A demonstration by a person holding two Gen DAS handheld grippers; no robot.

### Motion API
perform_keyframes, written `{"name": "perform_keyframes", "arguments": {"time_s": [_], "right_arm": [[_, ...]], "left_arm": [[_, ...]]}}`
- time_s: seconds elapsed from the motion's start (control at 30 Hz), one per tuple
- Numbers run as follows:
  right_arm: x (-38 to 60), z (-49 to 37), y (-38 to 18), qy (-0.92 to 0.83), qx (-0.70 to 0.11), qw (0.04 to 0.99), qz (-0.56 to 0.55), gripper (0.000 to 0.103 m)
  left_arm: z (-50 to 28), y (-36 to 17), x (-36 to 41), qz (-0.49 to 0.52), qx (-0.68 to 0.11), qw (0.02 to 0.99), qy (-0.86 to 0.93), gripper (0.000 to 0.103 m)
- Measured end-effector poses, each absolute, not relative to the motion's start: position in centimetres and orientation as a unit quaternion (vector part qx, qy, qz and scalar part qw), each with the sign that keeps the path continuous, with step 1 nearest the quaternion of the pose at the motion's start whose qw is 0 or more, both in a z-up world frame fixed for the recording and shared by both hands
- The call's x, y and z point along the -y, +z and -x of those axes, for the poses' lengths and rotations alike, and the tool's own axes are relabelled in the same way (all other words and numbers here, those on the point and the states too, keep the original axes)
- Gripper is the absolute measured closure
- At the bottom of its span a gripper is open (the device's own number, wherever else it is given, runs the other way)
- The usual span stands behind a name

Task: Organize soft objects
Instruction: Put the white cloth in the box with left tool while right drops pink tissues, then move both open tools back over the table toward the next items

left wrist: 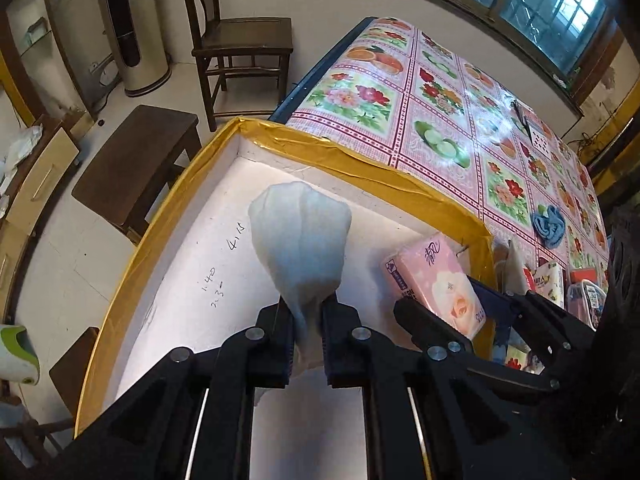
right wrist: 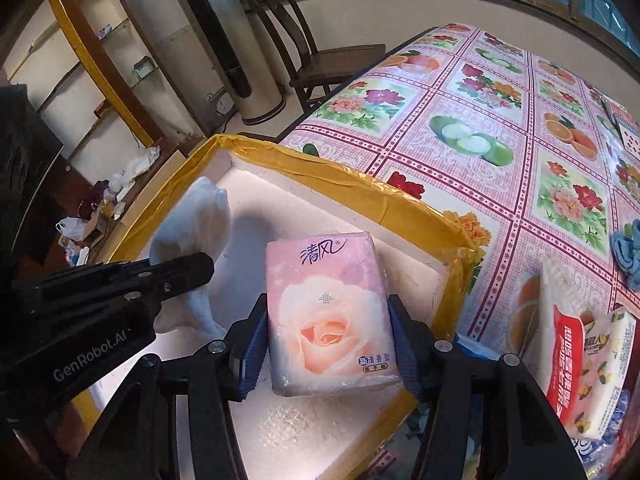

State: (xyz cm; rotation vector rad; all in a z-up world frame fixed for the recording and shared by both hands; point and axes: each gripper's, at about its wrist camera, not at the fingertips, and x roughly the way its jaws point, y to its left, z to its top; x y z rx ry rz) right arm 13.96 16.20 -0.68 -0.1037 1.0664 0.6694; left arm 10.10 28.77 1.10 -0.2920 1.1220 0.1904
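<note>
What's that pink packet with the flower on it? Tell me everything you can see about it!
The pink tissue pack is a soft, shiny plastic-wrapped packet, rectangular with rounded corners. A big peach rose is printed on it, with blue Chinese writing at the top and a small label at one corner. The right tool squeezes it from both sides, holding it over the white box with yellow-taped rim. From the other camera it looks tilted near the box's corner.

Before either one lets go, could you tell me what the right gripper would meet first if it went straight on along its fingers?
Probably the white floor of the foam box, since the right gripper holds the pink tissue pack above it; depth is uncertain.
</note>
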Motion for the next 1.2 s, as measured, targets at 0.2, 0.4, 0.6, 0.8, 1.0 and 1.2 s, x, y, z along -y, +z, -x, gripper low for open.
{"name": "perform_keyframes", "arguments": {"time_s": [0.2,0.4,0.6,0.8,1.0,1.2], "right_arm": [[-15.5,-13.8,0.4,0.329,-0.496,0.803,0.024,0.031],[-11.6,-11.6,4.2,0.307,-0.451,0.837,0.046,0.029],[-6.6,-11.6,4.3,0.246,-0.448,0.85,0.127,0.027],[-7.3,-11.8,3.2,0.231,-0.437,0.84,0.224,0.027],[-9.3,-14.4,1.8,0.131,-0.396,0.857,0.302,0.023],[-11.7,-15.9,-0.2,0.062,-0.368,0.846,0.381,0.015]], "left_arm": [[-9.8,1.2,-30.1,0.159,-0.513,0.837,0.11,0.031],[-7.9,3.1,-29.9,0.163,-0.495,0.847,0.109,0.027],[-5.2,5.2,-27.9,0.188,-0.478,0.855,0.068,0.027],[-4.2,5.6,-24.2,0.238,-0.501,0.832,-0.019,0.027],[-3.4,6.4,-23.3,0.253,-0.501,0.827,-0.028,0.027],[-2.8,6.3,-23.8,0.255,-0.497,0.829,-0.008,0.024]]}}
